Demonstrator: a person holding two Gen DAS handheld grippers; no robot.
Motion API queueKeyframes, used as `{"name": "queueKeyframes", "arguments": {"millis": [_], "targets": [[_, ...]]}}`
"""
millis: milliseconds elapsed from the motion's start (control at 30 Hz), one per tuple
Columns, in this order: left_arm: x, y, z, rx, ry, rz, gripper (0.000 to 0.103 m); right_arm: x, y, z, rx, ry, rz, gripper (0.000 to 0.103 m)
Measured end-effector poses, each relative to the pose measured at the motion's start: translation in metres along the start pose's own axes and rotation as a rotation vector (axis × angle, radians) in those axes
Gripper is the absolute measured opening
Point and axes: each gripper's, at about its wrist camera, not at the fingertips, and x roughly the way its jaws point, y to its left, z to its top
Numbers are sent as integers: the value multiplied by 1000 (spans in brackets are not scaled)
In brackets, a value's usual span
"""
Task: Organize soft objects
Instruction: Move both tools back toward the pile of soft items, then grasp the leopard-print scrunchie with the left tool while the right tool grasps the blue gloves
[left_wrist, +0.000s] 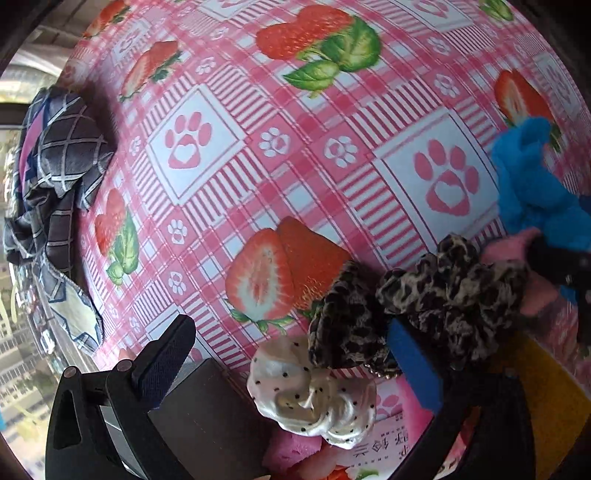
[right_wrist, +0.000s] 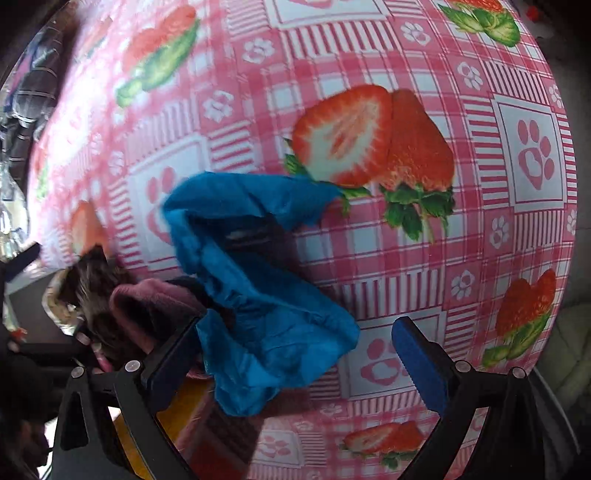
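Both grippers stand with jaws spread. The left gripper (left_wrist: 291, 362) hovers over the leopard scrunchie (left_wrist: 417, 306) and white dotted scrunchie (left_wrist: 314, 395) on the strawberry tablecloth (left_wrist: 295, 147); the right gripper (right_wrist: 295, 358) straddles the blue cloth (right_wrist: 255, 288), near left.

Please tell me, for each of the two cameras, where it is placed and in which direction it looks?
Left wrist: sits on the left gripper, looks forward and down at the pink strawberry-print tablecloth; own open fingers frame a leopard-print fabric scrunchie and a cream polka-dot scrunchie.
Right wrist: sits on the right gripper, looks down at the same cloth; own open fingers frame a fuzzy blue scrunchie.
Shared: tablecloth, blue scrunchie, leopard scrunchie.
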Motion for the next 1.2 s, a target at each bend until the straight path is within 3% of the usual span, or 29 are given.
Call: {"name": "queueKeyframes", "arguments": {"millis": [133,300,500,667,800,933,1200], "targets": [[10,21,13,-162,16,1,103,8,-23,-4,18,24,-71,102],[5,59,21,-347,-11,47,103,10,-68,-11,111,45,-65,102],[-20,81,3,-390,-60,-96,103,-13,-95,-21,184,-31,11,102],[-20,63,2,-398,-23,-178,103,-42,-86,-19,197,-147,122,102],[-13,53,15,-471,0,-231,103,-45,-68,-2,170,-166,175,102],[3,54,23,-539,36,-275,103,-32,-43,21,139,-151,135,102],[26,48,34,-540,80,-283,103,0,-14,36,78,-121,-28,103]]}}
